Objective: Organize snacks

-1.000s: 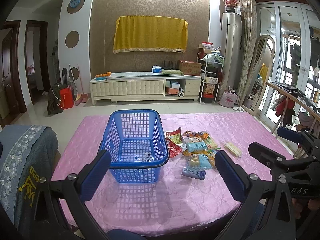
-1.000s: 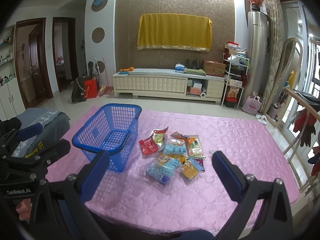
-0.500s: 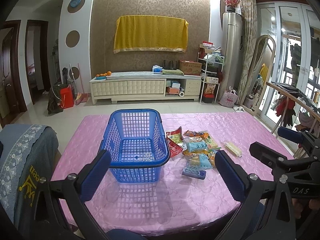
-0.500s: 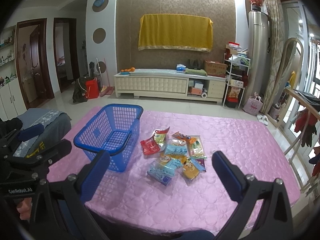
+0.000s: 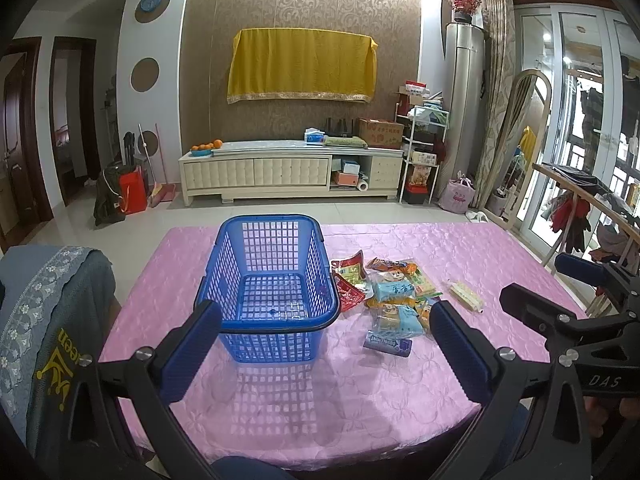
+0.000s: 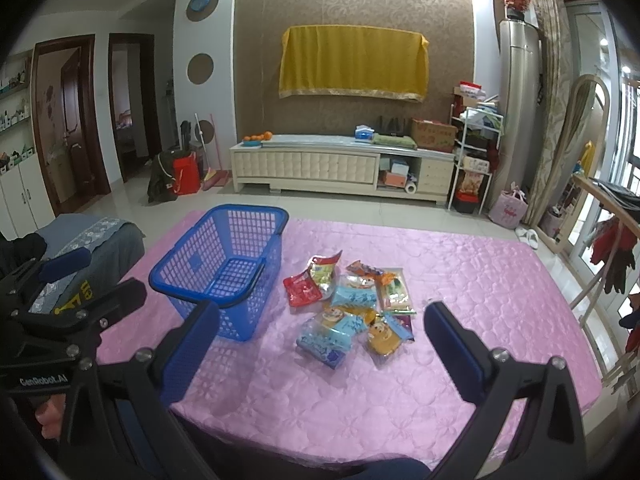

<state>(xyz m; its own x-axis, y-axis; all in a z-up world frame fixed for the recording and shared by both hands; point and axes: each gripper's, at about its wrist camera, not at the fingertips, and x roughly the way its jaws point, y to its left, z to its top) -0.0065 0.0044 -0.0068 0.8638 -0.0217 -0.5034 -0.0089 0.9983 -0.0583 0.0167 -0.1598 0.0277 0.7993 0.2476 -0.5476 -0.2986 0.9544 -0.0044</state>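
An empty blue plastic basket (image 5: 272,240) (image 6: 224,236) stands on the pink table cover (image 5: 320,392) (image 6: 460,280). Right of it lies a pile of snack packets (image 5: 390,292) (image 6: 352,304): red, light blue, orange and green ones. A dark purple packet (image 5: 387,343) lies nearest me, and a pale yellow one (image 5: 464,296) sits apart to the right. My left gripper (image 5: 326,344) hangs open above the near edge, in front of the basket. My right gripper (image 6: 320,344) is open too, held short of the pile. Neither holds anything.
A chair with a grey-blue cover (image 5: 44,320) (image 6: 92,236) stands at the table's left side. Beyond the table are tiled floor, a cream TV cabinet (image 5: 292,168) and a shelf rack (image 5: 422,148). A clothes rack (image 5: 580,208) stands at the right.
The right wrist view has crept slightly forward and to the left over the table. The left gripper has hardly moved. Both stay open and empty.
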